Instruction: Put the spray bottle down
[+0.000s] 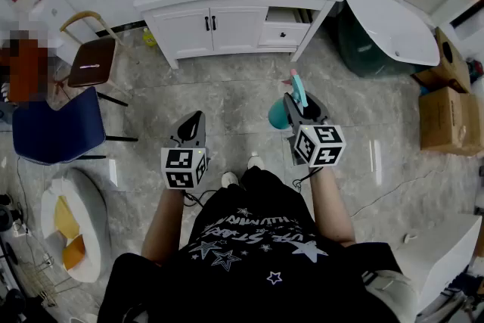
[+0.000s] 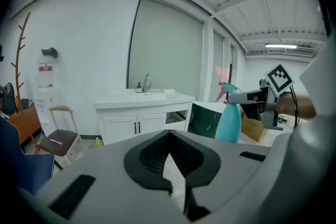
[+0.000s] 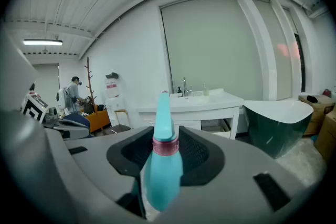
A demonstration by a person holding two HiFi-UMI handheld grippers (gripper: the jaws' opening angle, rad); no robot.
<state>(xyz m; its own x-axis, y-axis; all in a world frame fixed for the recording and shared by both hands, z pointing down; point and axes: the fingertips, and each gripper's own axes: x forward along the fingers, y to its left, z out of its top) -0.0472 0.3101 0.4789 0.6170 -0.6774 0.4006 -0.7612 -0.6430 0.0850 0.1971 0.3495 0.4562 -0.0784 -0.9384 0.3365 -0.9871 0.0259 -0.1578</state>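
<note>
We noted the R gripper clamped on the teal spray bottle, fingers pressing its body from both sides. Bottle was upright, nozzle end up, held in the air over the tile floor, in front of the white sink cabinet. L gripper was well apart from it, fingers together, nothing between them.

Upside-down white lettering with stars on the person's black shirt, too blurred to read; nothing else legible.
</note>
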